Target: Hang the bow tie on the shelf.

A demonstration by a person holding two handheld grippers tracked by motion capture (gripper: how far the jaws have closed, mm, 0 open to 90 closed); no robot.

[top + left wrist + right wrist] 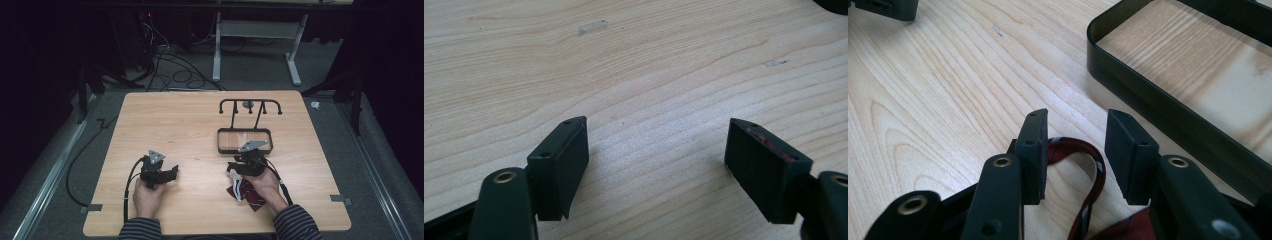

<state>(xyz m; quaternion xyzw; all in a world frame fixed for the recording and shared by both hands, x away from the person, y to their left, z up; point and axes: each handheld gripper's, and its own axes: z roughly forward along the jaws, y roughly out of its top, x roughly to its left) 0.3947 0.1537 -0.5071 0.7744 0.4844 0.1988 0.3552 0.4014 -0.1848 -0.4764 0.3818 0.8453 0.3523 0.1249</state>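
Observation:
A dark red cloth item [248, 196] with white parts lies near the table's front edge, partly under the person's right hand. Its red strap [1087, 150] arches up in a loop between the jaws of my right gripper [1075, 120]. The jaws stand apart, and the pads do not press on the strap. In the high view my right gripper [235, 168] sits just in front of the black tray. My left gripper [171, 173] rests low over bare wood at the front left. Its jaws [656, 131] are wide apart with nothing between them.
A black metal stand with a hooked top bar [250, 106] rises from a shallow black tray [219, 141] right of the table's middle. The tray's rim [1153, 102] runs close to my right jaw. Cables trail off the front edge. The table's far left is bare wood.

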